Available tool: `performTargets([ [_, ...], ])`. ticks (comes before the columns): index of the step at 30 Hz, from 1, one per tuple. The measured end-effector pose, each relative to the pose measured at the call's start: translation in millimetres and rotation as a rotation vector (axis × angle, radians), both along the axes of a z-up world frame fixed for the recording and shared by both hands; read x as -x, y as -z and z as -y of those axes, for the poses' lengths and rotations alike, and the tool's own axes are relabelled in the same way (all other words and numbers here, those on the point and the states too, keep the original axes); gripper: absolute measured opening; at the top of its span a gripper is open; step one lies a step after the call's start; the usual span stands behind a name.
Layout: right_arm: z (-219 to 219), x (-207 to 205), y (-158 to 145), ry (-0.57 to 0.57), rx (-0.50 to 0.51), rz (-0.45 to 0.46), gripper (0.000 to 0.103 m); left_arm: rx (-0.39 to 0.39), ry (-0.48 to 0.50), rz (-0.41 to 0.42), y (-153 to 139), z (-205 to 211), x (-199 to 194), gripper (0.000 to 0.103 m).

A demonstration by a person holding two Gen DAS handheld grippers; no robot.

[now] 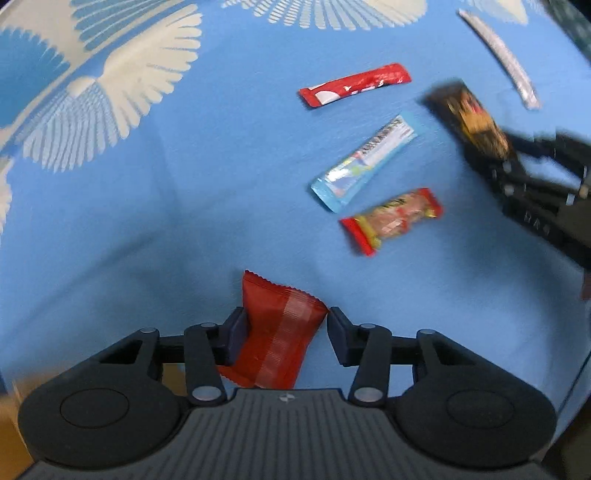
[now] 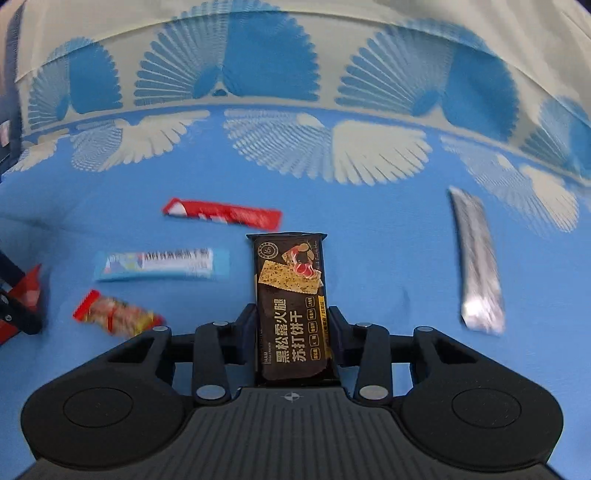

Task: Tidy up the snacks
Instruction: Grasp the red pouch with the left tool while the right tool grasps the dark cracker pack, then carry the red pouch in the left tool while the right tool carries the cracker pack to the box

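My left gripper [image 1: 284, 332] is shut on a red snack packet [image 1: 275, 332] and holds it over the blue cloth. My right gripper [image 2: 291, 334] is shut on a dark brown cracker packet [image 2: 290, 306], which also shows at the right of the left wrist view [image 1: 469, 118]. On the cloth lie a long red stick packet [image 1: 354, 85] [image 2: 221, 214], a light blue bar [image 1: 364, 164] [image 2: 159, 264], a red and yellow candy [image 1: 391, 221] [image 2: 116, 314] and a silver stick packet [image 1: 498, 59] [image 2: 478, 262].
A blue tablecloth [image 2: 369, 229] with a white fan pattern covers the table. Its cream border [image 2: 258, 26] runs along the far edge. The left gripper with its red packet [image 2: 22, 302] shows at the left edge of the right wrist view.
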State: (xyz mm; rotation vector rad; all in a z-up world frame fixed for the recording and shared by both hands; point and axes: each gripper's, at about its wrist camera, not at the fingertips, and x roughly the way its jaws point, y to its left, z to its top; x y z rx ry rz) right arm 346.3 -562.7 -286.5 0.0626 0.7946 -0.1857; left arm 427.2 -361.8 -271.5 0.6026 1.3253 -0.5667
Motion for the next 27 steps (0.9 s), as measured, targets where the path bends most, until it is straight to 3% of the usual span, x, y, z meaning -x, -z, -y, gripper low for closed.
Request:
performTargets([
  [5, 4, 44, -20, 0.138, -0.046, 0.026, 0.041, 0.112, -0.030, 0.037, -45, -22, 41, 0.052],
  [13, -40, 151, -104, 0.203, -0.127, 0.193, 0.041, 0.258, -0.095, 0.119, -137, -73, 149, 0.052],
  [21, -129, 249, -183, 0.093, -0.194, 0.315, 0.041, 0.283, -0.184, 0.235, -207, -155, 251, 0.052],
  [27, -205, 301, -222, -0.047, -0.245, 0.364, 0.041, 0.305, -0.264, 0.305, -237, -224, 310, 0.052],
])
